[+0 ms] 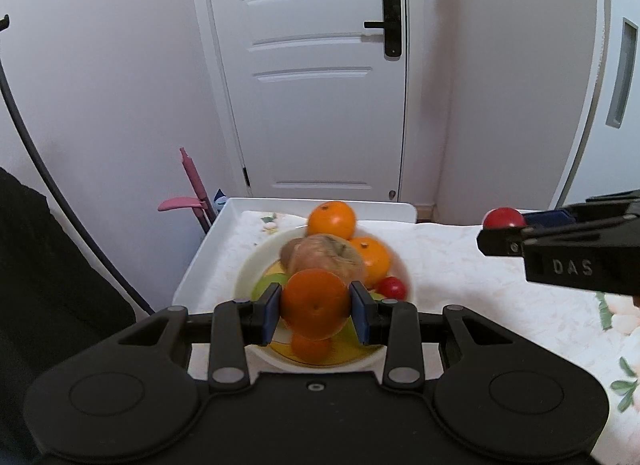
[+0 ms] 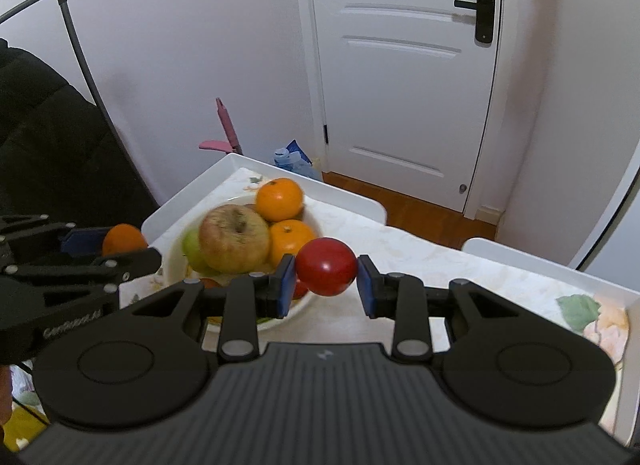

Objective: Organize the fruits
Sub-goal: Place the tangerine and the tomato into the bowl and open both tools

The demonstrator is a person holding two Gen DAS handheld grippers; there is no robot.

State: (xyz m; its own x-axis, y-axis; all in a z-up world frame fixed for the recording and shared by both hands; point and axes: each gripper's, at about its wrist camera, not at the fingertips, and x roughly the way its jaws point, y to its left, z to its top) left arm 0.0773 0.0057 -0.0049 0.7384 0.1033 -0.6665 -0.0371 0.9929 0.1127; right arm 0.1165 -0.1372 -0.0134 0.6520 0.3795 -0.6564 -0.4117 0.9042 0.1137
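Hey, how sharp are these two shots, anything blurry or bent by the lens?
Left wrist view: the held orange and left gripper look sharp, but the fruit in the bowl behind is smeared, especially the brownish apple. Right wrist view: the red tomato in the right gripper is crisp with a small glare spot. Both views: fisheye bends the door edges.

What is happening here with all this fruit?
A person holds a claw in each hand and is sorting fruit. The left claw grips an orange above the bowl. The right claw grips a red fruit beside it. An apple and two other oranges lie in the bowl.
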